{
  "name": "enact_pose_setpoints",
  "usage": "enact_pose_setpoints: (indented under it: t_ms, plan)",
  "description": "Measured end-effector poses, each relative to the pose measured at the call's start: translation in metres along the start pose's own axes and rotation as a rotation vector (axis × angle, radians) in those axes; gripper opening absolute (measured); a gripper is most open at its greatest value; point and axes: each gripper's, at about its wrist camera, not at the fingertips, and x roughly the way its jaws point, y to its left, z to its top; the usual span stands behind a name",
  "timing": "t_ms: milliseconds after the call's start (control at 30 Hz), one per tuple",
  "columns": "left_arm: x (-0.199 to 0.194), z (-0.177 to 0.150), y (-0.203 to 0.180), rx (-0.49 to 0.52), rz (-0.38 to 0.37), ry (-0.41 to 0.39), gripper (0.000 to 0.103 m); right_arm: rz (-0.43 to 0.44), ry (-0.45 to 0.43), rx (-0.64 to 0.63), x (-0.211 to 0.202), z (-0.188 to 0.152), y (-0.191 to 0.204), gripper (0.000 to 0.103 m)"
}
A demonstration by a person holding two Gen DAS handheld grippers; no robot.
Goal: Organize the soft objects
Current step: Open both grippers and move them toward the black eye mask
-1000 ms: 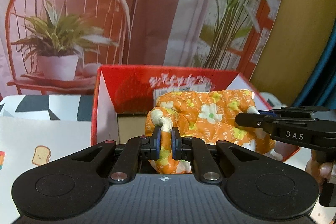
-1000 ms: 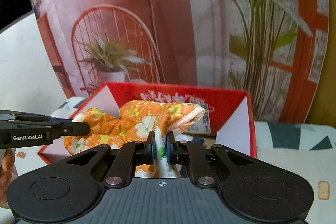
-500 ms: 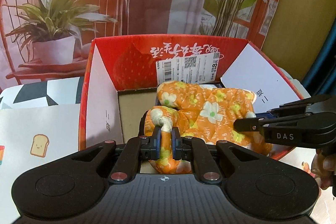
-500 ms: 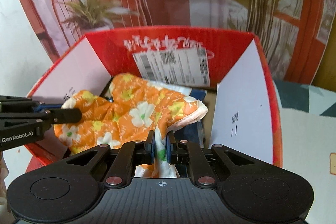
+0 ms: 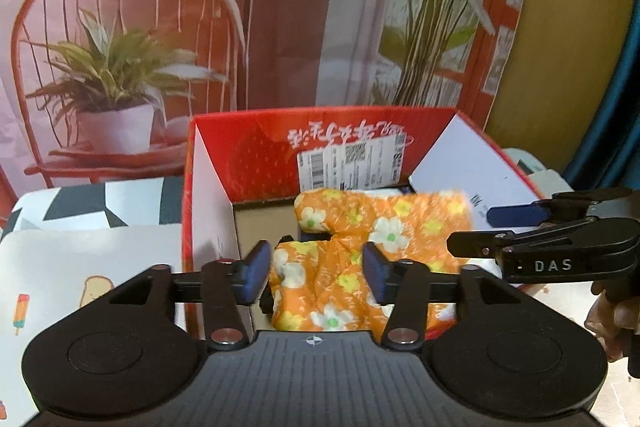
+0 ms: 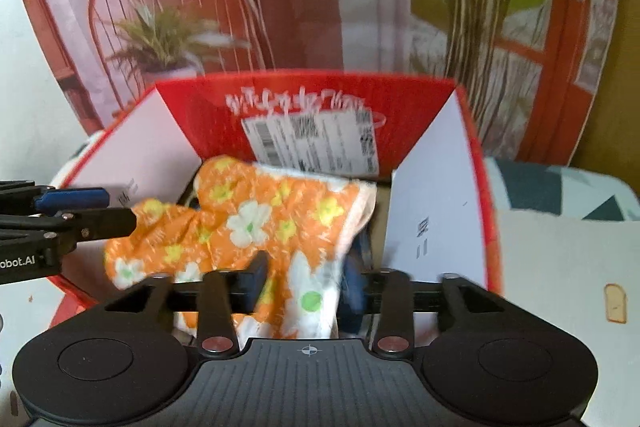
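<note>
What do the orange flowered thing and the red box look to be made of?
Orange flowered thing: soft printed cloth, apparently padded; it creases and slumps in folds, matte.
Red box: cardboard, probably; bare brown floor inside, thin stiff white flaps, a printed red outer face with a slight sheen and a stuck-on paper label.

left tool (image 5: 316, 273): black, blue pads, silver screws | right tool (image 6: 304, 283): black, "DAS" marking

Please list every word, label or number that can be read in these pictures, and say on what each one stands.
"DAS": on the right gripper, white letters on its black side.
"obot.AI": on the left gripper, the start cut off by the picture's edge.
White script on the red box: upside down, not readable.
Shipping label with barcode: too small and blurred.
Marks on the box's white flaps: unreadable.
</note>
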Motion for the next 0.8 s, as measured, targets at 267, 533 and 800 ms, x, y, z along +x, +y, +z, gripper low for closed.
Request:
enact_pose_setpoints:
  t_ms: [267, 533, 800]
  plan:
    - [-0.041, -0.003, -0.001, 0.006, -0.001, -0.07, 0.102, -0.012, -0.097, -0.054, -0.044, -0.002, 0.008, 0.099]
    - [-0.075, -0.019, -0.008, 0.018, 0.019, -0.108, 0.103, -0.008, -0.161, -0.045, -0.079, -0.016, 0.017, 0.102]
    - [-0.1, -0.056, -0.011, 0.008, 0.043, -0.11, 0.103, -0.009, -0.209, -0.039, -0.108, -0.048, 0.025, 0.103]
